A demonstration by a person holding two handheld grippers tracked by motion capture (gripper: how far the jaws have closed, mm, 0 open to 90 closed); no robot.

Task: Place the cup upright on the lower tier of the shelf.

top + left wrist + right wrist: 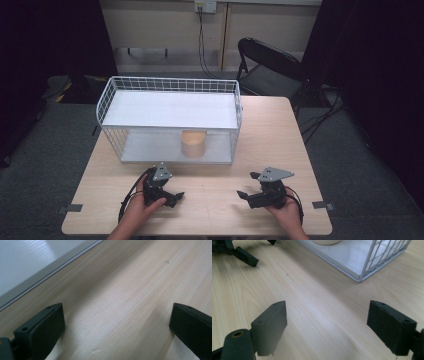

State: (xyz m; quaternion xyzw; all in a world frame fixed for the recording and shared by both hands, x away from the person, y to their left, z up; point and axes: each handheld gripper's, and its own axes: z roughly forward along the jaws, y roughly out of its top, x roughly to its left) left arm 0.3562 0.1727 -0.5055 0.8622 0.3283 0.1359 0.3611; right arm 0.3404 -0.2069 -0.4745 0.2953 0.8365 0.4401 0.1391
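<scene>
Nothing looks begun. The left gripper (167,196) and right gripper (248,189) rest near the table's (280,130) front edge, jaws apart and empty. The cup (193,144) stands on the rack's (170,110) lower shelf, untouched.

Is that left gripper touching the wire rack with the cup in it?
Apart. In the high view, bare table separates the left gripper from the rack; its own view shows open jaws over wood.
</scene>
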